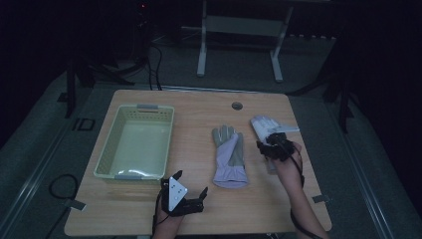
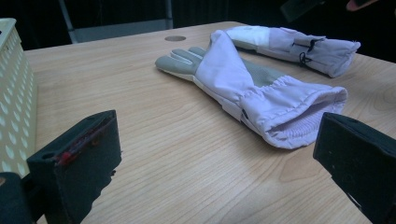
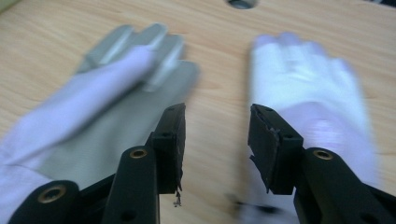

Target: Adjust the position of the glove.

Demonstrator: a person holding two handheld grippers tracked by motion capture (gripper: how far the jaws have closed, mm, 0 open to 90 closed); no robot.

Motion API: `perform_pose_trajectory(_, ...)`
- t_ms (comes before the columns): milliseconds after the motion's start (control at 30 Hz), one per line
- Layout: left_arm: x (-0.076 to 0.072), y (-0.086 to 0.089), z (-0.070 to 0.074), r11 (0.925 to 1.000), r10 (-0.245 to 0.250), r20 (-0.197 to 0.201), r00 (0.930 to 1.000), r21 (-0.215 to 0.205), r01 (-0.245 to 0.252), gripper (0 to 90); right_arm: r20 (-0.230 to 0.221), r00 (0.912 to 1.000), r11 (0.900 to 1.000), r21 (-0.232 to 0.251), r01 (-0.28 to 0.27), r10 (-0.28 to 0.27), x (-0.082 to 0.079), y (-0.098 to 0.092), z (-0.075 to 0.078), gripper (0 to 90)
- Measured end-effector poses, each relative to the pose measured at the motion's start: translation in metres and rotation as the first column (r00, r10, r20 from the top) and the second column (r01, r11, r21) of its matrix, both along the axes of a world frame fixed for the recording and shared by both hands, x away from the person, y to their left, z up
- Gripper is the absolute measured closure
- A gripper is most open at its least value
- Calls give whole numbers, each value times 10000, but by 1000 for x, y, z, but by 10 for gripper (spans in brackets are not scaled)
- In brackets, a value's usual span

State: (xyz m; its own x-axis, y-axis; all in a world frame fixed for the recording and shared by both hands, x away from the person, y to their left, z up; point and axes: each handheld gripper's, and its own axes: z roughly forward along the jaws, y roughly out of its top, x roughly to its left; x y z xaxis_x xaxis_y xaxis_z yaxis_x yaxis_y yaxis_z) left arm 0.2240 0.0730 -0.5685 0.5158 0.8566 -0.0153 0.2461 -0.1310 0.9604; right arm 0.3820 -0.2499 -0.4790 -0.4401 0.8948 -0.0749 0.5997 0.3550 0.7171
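Table (image 1: 149, 209) is light wood w/ bare room between things. Basket (image 1: 110, 149), cream, sits on its left half, nothing in it that I can see. Grey-palmed glove (image 1: 230, 158) lies flat mid-table, cuff toward me; white glove (image 1: 263, 127) just beside it, nearer the right edge. My left gripper (image 1: 191, 183) sits near the front edge, jaws wide apart, nothing between. My right gripper (image 3: 216, 140) is over the gloves, jaws parted, gripping nothing.
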Motion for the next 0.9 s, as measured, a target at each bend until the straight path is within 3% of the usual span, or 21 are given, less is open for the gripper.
perform_pose_trajectory(167, 0, 0, 0, 10000, 10, 30, 10000, 21, -10, 8, 188, 9993, 9994, -176, 313, -309, 14, -38, 9, 564)
perform_pose_trajectory(367, -1, 0, 0, 10000, 67, 59, 10000, -16, -67, 8, 408, 9989, 9992, -349, -212, 226, 30, -69, 9, 567)
perform_pose_trajectory(533, -1, -1, 0, 10000, 38, 81, 10000, 61, -38, 8, 34, 9992, 9991, -128, -394, 394, 41, -73, 0, 545)
perform_pose_trajectory(667, -1, -1, 0, 9999, 72, 126, 9999, 114, -74, 8, -491, 9986, 9998, -129, -181, 174, 57, -72, -20, 515)
perform_pose_trajectory(767, -2, -1, 0, 9999, 80, 135, 9999, 101, -82, 8, -1010, 9945, 9997, 59, -256, 261, 64, -71, -33, 516)
perform_pose_trajectory(833, -2, -1, 0, 9999, 78, 141, 9999, 86, -80, 8, -1407, 9897, 9996, -90, -278, 262, 68, -70, -43, 520)
perform_pose_trajectory(900, -2, -1, 0, 9999, 94, 159, 9998, 102, -96, 8, -1500, 9883, 9994, 229, -247, 279, 68, -72, -48, 541)
